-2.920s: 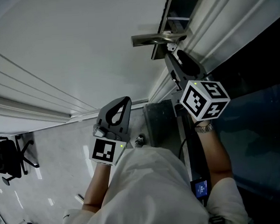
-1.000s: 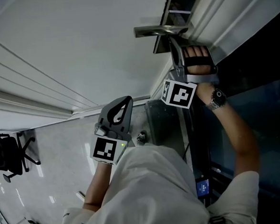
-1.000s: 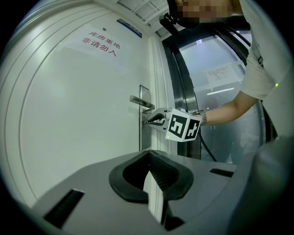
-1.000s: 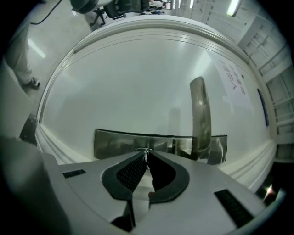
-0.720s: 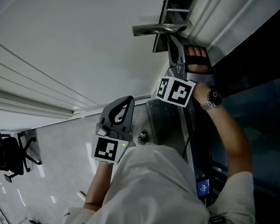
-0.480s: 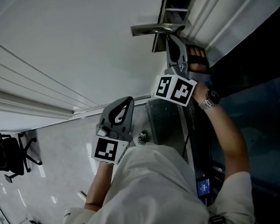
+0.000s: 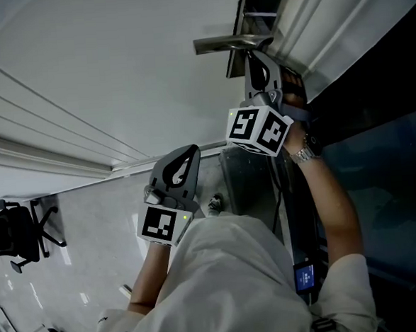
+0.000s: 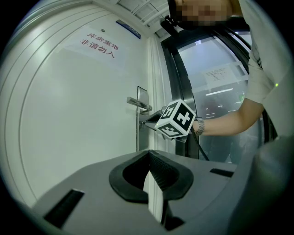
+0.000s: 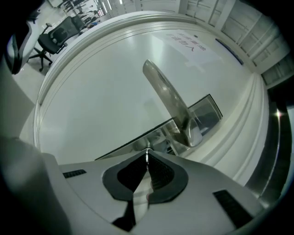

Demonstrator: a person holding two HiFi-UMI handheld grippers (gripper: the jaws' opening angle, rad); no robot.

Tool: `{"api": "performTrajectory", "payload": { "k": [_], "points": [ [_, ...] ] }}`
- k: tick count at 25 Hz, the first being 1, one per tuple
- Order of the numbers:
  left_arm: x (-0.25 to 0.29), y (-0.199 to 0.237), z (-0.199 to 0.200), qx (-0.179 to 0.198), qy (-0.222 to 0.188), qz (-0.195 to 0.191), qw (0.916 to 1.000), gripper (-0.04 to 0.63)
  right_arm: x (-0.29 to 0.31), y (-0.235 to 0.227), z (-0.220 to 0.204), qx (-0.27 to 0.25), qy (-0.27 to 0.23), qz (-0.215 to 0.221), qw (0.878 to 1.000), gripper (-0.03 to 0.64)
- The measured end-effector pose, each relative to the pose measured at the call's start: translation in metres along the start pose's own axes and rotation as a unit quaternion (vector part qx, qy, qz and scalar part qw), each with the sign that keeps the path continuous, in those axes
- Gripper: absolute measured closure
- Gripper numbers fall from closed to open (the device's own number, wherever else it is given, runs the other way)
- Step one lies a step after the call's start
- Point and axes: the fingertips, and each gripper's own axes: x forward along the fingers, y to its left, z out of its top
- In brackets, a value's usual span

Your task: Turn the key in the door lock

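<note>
Step in hand, as judged: the turn itself. The right gripper (image 7: 254, 60), upper centre of the head view, is clenched on a thin sliver that appears to be the small silver metal key (image 9: 146, 154). The key sits at the lock plate just under the silver lever door handle (image 9: 167, 98) on the white panelled door (image 7: 116, 76).

The left gripper (image 8: 148, 170) hangs clenched on nothing, well apart, at the frame's lower middle.

Next move calls for rolling about the key's own line, with a firm grip and no sideways levering.

Writing: a door sign in red (image 8: 98, 43) reads "库房重地 非请勿入". The blue plate above it is illegible.
</note>
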Motion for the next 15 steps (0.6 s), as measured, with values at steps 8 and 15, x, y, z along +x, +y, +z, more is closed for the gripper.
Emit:
{"api": "performTrajectory", "payload": {
  "k": [8, 15],
  "points": [
    [-0.0046, 0.0026, -0.0034, -0.003, 0.003, 0.003, 1.0, 0.591, 0.0003, -0.0037, 0.0012, 0.124, 0.009, 0.014, 0.992, 0.607],
    [-0.0033, 0.0016, -0.0042, 0.0, 0.003, -0.001, 1.0, 0.591, 0.0005, -0.0068, -0.0001, 0.209, 0.015, 0.022, 0.978, 0.606]
  ]
}}
